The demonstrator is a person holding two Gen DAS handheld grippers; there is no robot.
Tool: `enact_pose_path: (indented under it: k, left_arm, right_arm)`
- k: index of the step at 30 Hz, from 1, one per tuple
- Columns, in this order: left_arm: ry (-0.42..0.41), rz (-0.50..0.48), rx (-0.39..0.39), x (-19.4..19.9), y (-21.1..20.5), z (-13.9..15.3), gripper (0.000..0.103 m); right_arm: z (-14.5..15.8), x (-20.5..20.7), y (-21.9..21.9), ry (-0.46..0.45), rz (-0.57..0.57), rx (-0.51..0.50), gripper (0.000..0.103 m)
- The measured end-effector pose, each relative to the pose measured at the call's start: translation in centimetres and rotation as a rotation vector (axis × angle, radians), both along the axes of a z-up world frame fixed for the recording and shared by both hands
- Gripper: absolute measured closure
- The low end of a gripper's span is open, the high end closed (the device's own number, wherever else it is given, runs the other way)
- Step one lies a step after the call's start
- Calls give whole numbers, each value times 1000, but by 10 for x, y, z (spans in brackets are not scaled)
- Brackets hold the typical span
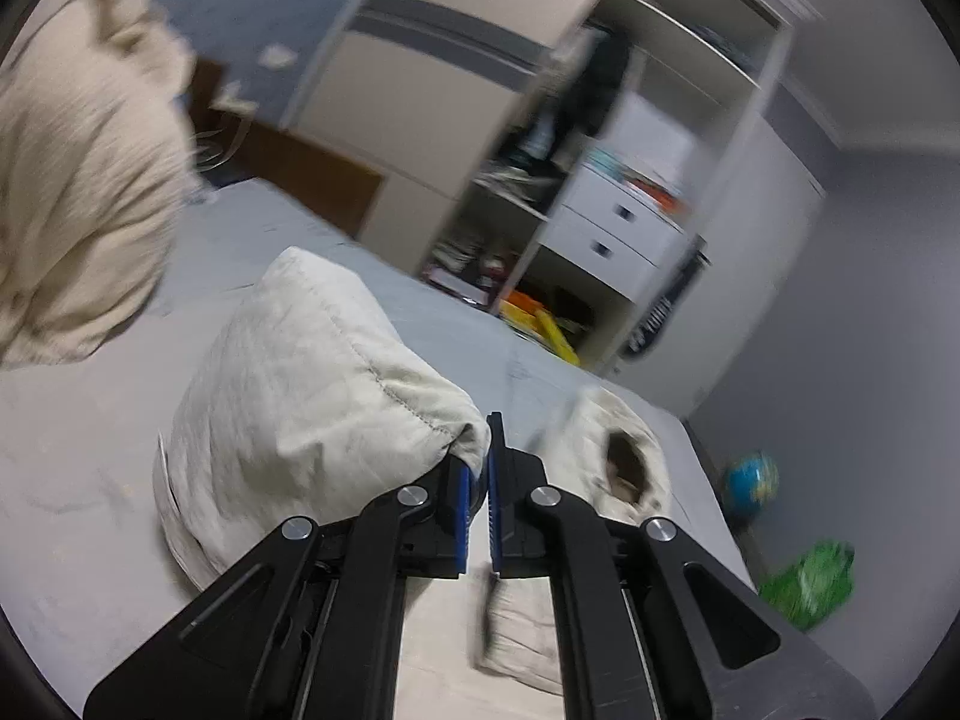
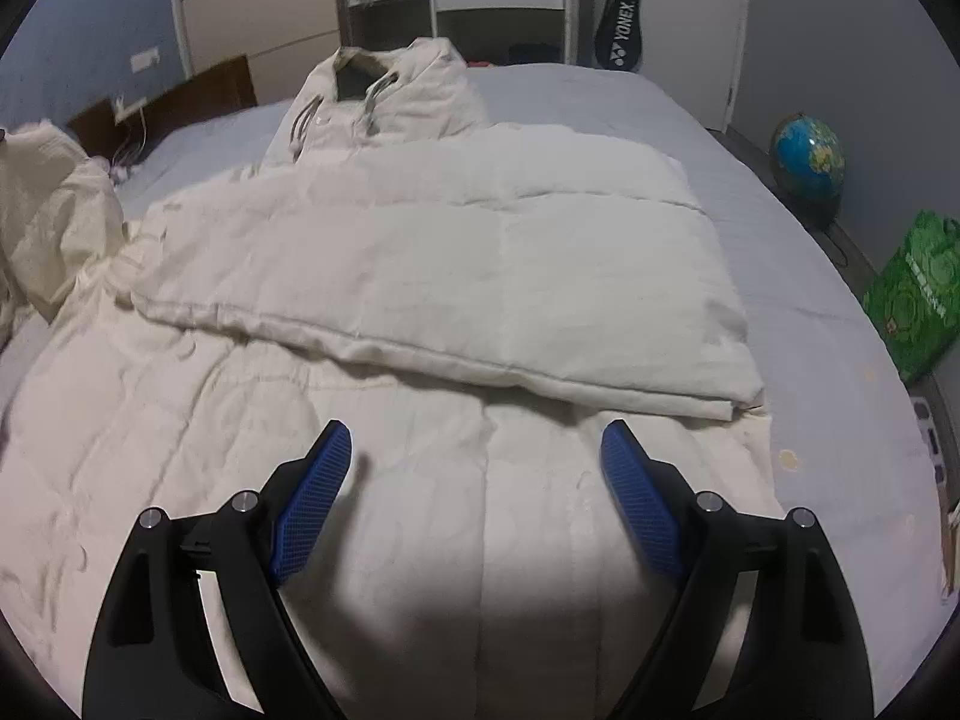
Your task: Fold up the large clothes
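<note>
The only readable text is the white brand name "YONEX" on a black racket bag (image 2: 621,30) leaning by the wardrobe, while print on the green bag (image 2: 915,294) is too small to read.

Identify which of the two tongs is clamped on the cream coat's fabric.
The left tongs: blue pads nearly together, pinching a fold of the coat. The right tongs stand wide apart, holding nothing.

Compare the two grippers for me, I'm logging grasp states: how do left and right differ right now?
The left gripper is shut on a fold of the cream coat, lifting it; the right gripper is wide open and holds nothing. The left view is tilted and blurred; the right looks steadily over the coat lying flat on the bed. Both have blue pads.
</note>
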State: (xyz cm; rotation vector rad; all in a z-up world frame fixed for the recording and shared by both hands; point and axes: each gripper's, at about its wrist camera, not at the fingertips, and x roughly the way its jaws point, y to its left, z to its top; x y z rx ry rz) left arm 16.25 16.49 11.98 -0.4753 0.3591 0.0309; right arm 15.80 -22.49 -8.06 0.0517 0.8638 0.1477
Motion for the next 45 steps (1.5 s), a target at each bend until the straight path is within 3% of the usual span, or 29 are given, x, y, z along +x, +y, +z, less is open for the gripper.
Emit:
enact_pose_path:
  k: [7, 11, 24, 31, 34, 38, 41, 45]
  left_arm:
    - [40, -155, 121, 23, -99, -6, 99]
    - [78, -183, 119, 32, -132, -29, 99]
    - [240, -256, 261, 63, -212, -108, 98]
    - [323, -279, 326, 73, -233, -148, 94]
    - [352, -301, 328, 76, -238, -159, 86]
    - [370, -339, 359, 72, -246, -168, 63]
    - [349, -361, 361, 60, -250, -164, 46]
    - [317, -404, 334, 36, -247, -154, 35]
  right_arm:
    - [10, 1, -22, -18, -75, 102, 21]
    - [16, 0, -32, -29, -106, 137, 21]
    - [19, 2, -39, -30, -112, 179, 21]
    - [18, 4, -37, -25, -100, 182, 21]
    - [16, 7, -36, -19, -96, 186, 21]
    - [14, 8, -36, -20, -98, 190, 21]
    - [14, 7, -37, -20, -104, 191, 21]
    - [14, 7, -38, -19, -108, 190, 21]
